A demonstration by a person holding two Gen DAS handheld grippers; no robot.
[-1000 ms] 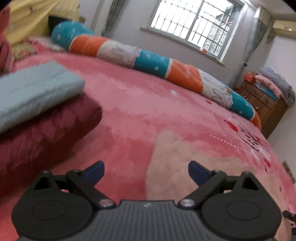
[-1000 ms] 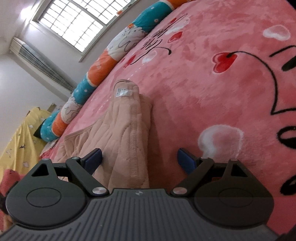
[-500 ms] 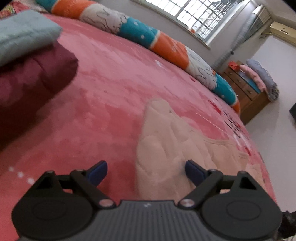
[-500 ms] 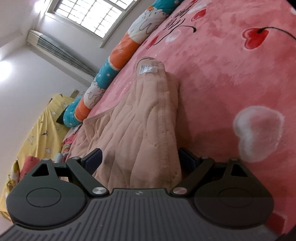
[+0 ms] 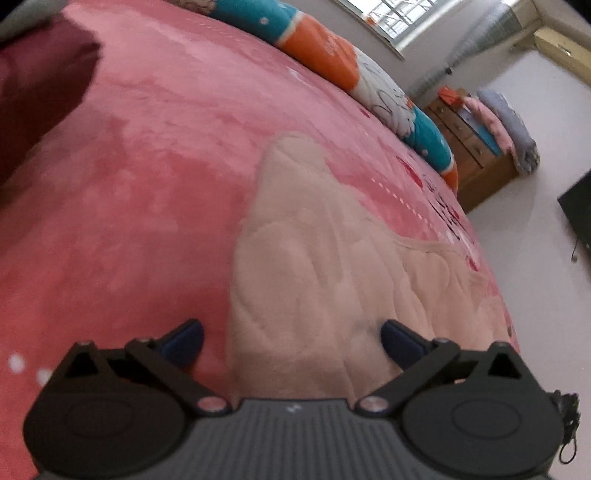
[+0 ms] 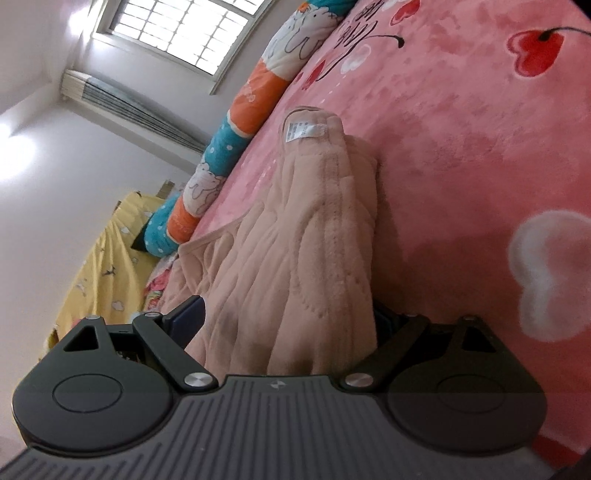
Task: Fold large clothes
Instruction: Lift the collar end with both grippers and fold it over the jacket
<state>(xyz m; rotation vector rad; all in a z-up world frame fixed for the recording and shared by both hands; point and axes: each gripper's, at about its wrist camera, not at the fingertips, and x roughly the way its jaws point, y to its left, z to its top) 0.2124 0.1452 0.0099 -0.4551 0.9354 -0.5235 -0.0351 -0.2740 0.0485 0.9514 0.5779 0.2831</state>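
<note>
A pink plush bedspread (image 5: 155, 177) printed with red hearts covers the bed, under a barred window (image 6: 184, 29). A long orange, teal and white bolster (image 5: 332, 62) runs along its far edge, near a wooden dresser (image 5: 476, 147). The beige fleece garment (image 5: 314, 266) lies bunched on the spread, white label (image 6: 304, 129) showing. The left gripper (image 5: 291, 339) and right gripper (image 6: 288, 321) both gape wide, straddling the garment's near edge.

A home bedroom is showing here: a bed (image 5: 155, 155) wearing a pink plush blanket, a long bolster pillow (image 6: 255, 92) (cartoon rabbits), a barred window (image 6: 184, 26), a wooden dresser (image 5: 469, 147) carrying folded bedding
</note>
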